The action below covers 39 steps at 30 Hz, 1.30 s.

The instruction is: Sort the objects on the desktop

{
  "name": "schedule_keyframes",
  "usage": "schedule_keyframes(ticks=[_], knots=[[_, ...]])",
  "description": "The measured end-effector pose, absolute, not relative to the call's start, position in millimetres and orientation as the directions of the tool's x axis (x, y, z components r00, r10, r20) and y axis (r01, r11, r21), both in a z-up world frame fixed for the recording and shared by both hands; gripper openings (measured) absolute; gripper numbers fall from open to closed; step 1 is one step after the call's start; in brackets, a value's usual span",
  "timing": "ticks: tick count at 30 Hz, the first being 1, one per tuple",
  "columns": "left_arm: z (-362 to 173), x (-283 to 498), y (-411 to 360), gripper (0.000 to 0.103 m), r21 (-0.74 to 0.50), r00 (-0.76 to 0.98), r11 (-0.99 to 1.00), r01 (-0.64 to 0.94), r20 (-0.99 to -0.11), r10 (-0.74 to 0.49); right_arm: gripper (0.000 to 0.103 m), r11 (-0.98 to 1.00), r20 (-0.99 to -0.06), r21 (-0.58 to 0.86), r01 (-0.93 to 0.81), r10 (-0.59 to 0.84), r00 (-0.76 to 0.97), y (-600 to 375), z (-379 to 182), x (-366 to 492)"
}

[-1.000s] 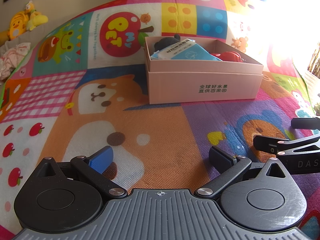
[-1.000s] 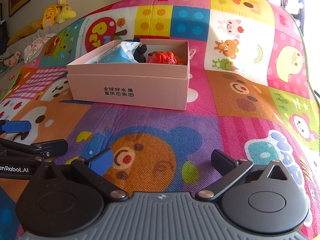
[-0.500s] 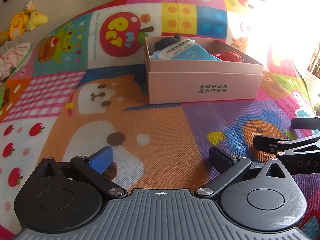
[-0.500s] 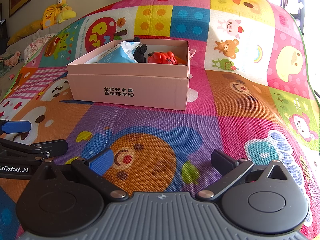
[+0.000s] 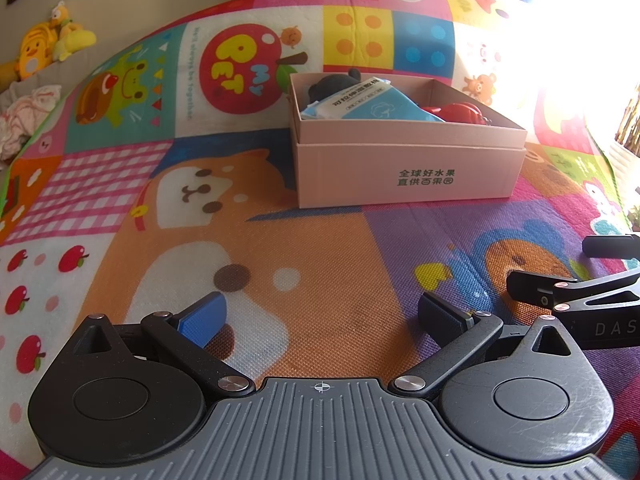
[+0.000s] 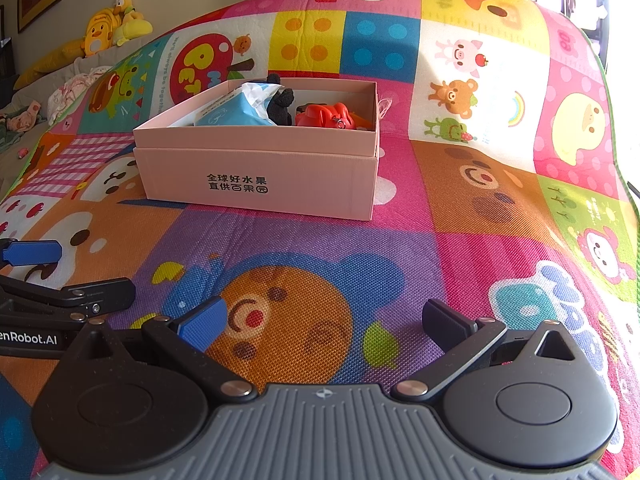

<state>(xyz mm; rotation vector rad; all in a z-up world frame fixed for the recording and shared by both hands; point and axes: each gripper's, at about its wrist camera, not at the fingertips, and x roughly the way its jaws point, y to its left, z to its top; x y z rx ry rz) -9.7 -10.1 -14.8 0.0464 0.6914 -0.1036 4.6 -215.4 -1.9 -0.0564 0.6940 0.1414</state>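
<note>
While it sits upper centre on the play mat (image 6: 480,216), the pink box (image 6: 260,168) holds a blue packet (image 6: 232,114), a black plush (image 6: 282,106) and a red toy (image 6: 326,116). Left claw (image 5: 322,314) and right claw (image 6: 326,318) hover low, both spread wide and empty.

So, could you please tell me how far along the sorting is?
It looks nearly finished: the blue packet, black plush toy and red toy lie in the pink box. Left gripper and right gripper are open and hold nothing. No loose items show on the mat.
</note>
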Motion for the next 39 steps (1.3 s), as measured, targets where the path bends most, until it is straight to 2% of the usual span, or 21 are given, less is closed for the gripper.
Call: schedule_keyframes(ticks=[39], knots=[[-15.1,-9.3,-9.8,0.103,0.008,0.765,0.994,0.111,-0.639,-0.080,0.103,0.989,-0.642,0.004,-0.145,0.113,0.758,-216.7,-1.2,4.9]])
